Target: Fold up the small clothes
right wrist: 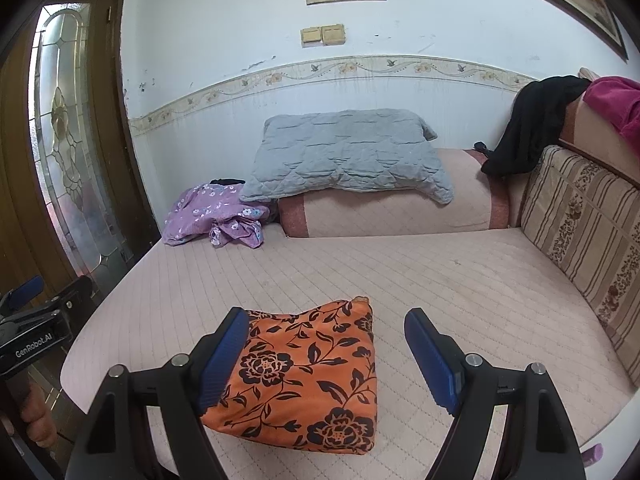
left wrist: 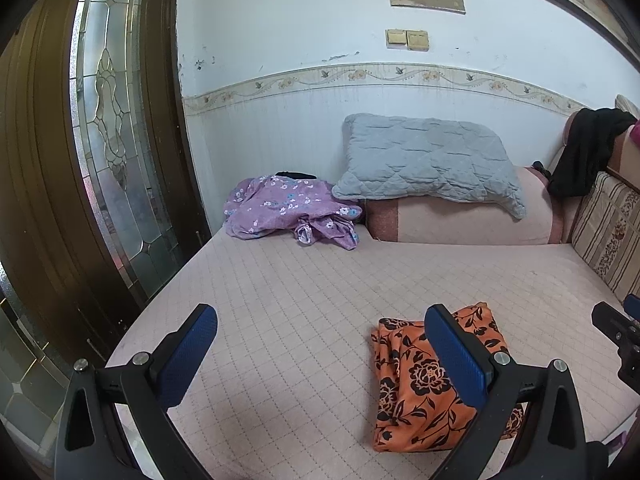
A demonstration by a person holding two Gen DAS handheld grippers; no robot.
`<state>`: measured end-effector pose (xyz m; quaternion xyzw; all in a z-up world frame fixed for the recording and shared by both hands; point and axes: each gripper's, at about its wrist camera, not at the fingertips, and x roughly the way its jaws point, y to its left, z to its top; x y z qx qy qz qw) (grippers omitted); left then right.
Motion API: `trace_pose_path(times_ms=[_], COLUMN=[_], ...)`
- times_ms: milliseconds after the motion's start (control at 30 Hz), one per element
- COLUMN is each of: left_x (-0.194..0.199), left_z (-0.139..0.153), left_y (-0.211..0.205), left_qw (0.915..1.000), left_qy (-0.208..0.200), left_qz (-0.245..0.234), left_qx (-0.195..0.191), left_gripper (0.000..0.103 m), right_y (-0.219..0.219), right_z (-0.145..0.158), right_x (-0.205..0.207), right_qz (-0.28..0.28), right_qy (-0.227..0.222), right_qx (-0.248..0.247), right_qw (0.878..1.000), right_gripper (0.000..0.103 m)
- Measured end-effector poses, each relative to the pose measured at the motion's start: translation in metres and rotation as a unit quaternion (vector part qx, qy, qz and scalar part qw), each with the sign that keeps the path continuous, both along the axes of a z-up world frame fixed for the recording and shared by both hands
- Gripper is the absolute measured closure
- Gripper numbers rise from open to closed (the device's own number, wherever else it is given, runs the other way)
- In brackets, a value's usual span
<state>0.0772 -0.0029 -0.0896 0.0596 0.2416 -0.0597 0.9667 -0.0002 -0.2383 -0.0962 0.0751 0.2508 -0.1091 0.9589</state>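
- The right gripper point(right wrist: 326, 356) is seen with jaws wide apart and nothing clamped; the orange floral garment point(right wrist: 308, 376) lies just ahead and below, between its fingers, already folded into a compact rectangle.
- The left gripper point(left wrist: 320, 356) is likewise spread and empty; the same garment is offset toward its right finger, so the right hand is judged nearer.
- The garment's long axis runs away from the grippers, along the quilted mattress point(right wrist: 440, 280).
- Farther off, a crumpled purple floral garment point(right wrist: 216, 216) is left unfolded beside the grey pillow point(right wrist: 348, 152).
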Motion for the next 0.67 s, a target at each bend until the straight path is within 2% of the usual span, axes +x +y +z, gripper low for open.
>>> trace_pose_path(times_ms=[500, 667], left_x=[0.024, 0.037], left_z=[-0.013, -0.018], left_y=[-0.016, -0.022], left_qw=[0.9998, 0.9997], left_qy=[0.015, 0.019], left_qz=[-0.006, -0.015], left_qx=[0.014, 0.007], left_gripper=[0.0, 0.0], right_y=[-0.009, -0.018], right_z=[-0.014, -0.022], right_x=[0.027, 0.038], right_qz=[0.009, 0.009], right_qy=[0.012, 0.013], right_qx=[0.008, 0.007], right_qw=[1.0, 1.0], right_gripper=[0.02, 0.02])
